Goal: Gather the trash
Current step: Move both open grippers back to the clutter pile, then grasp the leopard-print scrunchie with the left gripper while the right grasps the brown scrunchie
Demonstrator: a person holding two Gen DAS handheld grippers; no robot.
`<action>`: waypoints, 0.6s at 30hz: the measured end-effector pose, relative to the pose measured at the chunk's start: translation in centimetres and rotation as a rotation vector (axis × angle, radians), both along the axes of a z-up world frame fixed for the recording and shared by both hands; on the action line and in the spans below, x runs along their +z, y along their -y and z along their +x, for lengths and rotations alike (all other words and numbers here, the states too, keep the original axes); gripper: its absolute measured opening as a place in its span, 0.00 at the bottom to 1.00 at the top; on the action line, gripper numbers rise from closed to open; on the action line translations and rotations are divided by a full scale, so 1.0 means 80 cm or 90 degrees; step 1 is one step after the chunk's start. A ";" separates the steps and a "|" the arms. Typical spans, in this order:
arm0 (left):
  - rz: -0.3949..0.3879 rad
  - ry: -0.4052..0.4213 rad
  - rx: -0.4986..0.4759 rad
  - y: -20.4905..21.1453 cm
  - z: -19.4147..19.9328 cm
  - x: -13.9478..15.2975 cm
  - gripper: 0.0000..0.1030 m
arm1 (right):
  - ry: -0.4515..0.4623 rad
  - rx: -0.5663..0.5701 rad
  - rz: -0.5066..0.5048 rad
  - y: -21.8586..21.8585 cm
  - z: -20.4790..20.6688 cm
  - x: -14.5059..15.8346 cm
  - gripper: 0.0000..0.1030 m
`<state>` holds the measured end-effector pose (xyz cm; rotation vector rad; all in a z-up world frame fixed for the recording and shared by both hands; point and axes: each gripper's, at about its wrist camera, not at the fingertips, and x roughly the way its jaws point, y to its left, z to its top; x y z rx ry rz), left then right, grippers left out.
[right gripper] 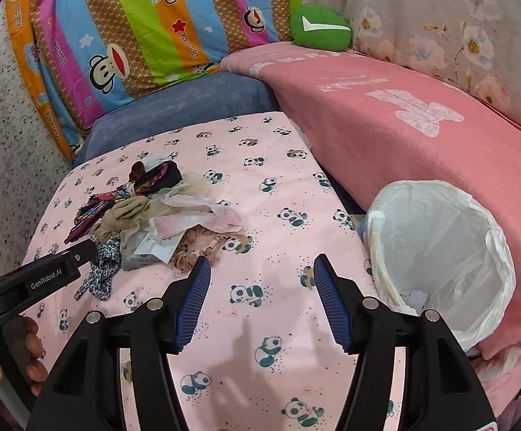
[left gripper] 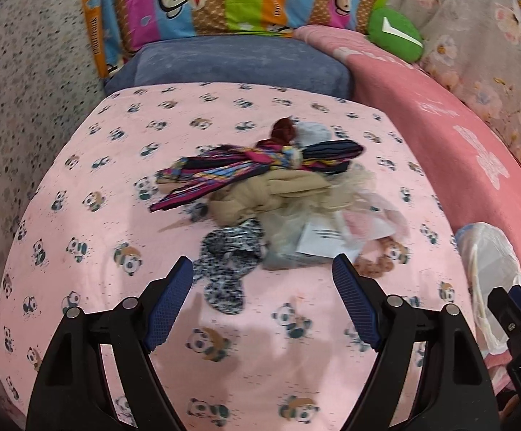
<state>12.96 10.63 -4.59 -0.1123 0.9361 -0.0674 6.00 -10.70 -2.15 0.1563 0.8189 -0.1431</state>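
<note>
A heap of scraps (left gripper: 260,179) lies mid-bed on the pink panda sheet (left gripper: 81,197): striped cloth, beige fabric, a speckled black-and-white piece (left gripper: 224,251), white paper (left gripper: 318,242) and thin see-through wrappers. My left gripper (left gripper: 262,262) hovers open just in front of the heap, nothing between its fingers. In the right wrist view the same heap (right gripper: 152,215) sits to the left. My right gripper (right gripper: 261,261) is open over bare sheet (right gripper: 278,179), holding nothing. A bin with a white bag liner (right gripper: 494,237) stands to its right, with a bit of crumpled paper at the bottom.
The bin (left gripper: 487,248) rests against a pink blanket (right gripper: 404,125) along the right. A blue cushion (right gripper: 188,104), a striped monkey-print pillow (right gripper: 134,28) and a green cushion (right gripper: 318,28) lie beyond. A hand (right gripper: 27,352) holds the left gripper's body (right gripper: 45,280).
</note>
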 end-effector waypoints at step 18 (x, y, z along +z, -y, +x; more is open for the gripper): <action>-0.039 -0.078 0.022 -0.059 0.054 -0.073 0.58 | -0.057 0.025 0.011 -0.044 0.082 -0.063 0.56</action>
